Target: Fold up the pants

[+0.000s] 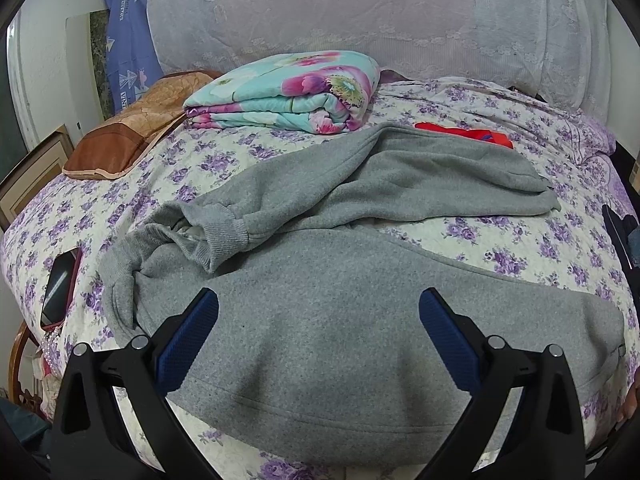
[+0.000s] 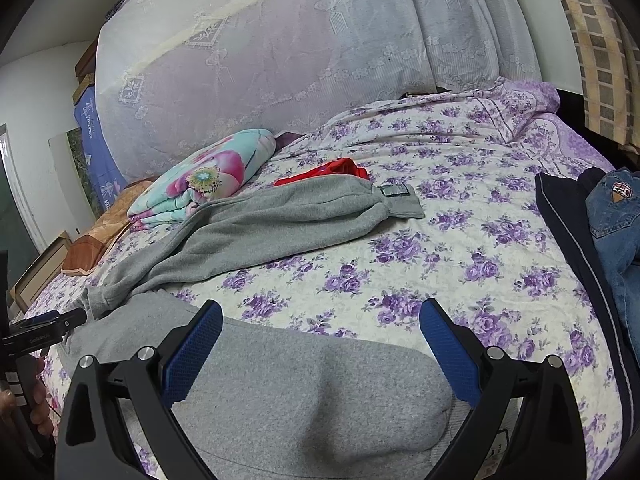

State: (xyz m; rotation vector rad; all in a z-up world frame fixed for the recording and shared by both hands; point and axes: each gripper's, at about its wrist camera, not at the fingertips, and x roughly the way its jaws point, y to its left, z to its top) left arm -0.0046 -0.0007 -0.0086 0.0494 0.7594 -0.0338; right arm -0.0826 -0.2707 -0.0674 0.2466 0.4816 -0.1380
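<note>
Grey fleece sweatpants (image 1: pixel 344 312) lie rumpled on a bed with a purple-flowered quilt (image 1: pixel 540 240). One leg runs across the front; the other (image 1: pixel 420 176) bends back toward the far side, its ribbed cuffs (image 1: pixel 216 236) bunched at the left. My left gripper (image 1: pixel 318 308) is open just above the near leg, holding nothing. In the right wrist view the pants (image 2: pixel 304 392) lie under my right gripper (image 2: pixel 320 320), which is open and empty. The far leg (image 2: pixel 280 220) stretches behind. The left gripper (image 2: pixel 48 326) shows at that view's left edge.
A folded floral blanket (image 1: pixel 288 92), a brown pillow (image 1: pixel 132 128) and a red garment (image 1: pixel 468 134) lie at the back. A phone (image 1: pixel 60 284) lies at the left edge. Jeans (image 2: pixel 616 216) and a dark garment (image 2: pixel 568 232) lie at the right. A lace-covered headboard (image 2: pixel 280 52) stands behind.
</note>
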